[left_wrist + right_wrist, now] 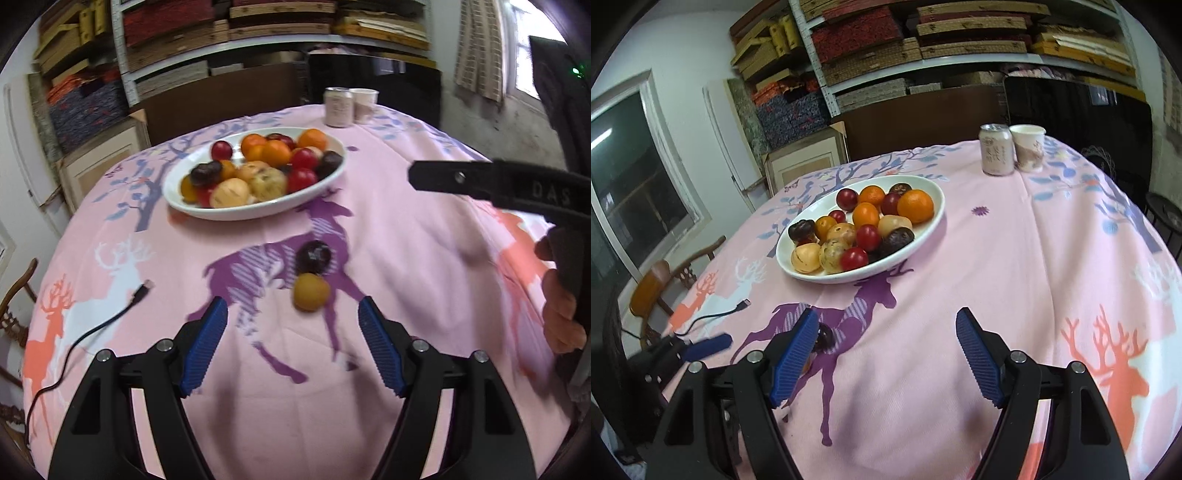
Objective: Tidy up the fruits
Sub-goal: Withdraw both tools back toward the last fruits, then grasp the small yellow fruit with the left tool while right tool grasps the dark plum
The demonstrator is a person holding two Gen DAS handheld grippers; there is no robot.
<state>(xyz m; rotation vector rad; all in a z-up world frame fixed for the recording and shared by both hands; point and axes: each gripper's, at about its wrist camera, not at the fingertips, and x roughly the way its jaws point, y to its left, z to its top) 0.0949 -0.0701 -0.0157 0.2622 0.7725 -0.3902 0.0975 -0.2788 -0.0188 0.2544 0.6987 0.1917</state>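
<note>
Both grippers, left gripper point(293, 325) and right gripper point(886, 339), stood wide open, fingers empty, above the pink-clothed worktop point(406, 258), near a dark purple round fruit point(314, 257) and a small yellow-orange round fruit point(311, 291).

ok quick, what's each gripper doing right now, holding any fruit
left gripper: open, holding nothing; the yellow fruit lies on the cloth just ahead.
right gripper: open, holding nothing.

Stacked boxes fill white shelves point(827, 88) behind a wooden chair point(653, 284).

Pink deer-print cloth point(406, 258) w/ purple stag, white dish point(173, 192) — orange, red, dk-purple fruit point(275, 153); blue-padded tongs point(293, 345).
</note>
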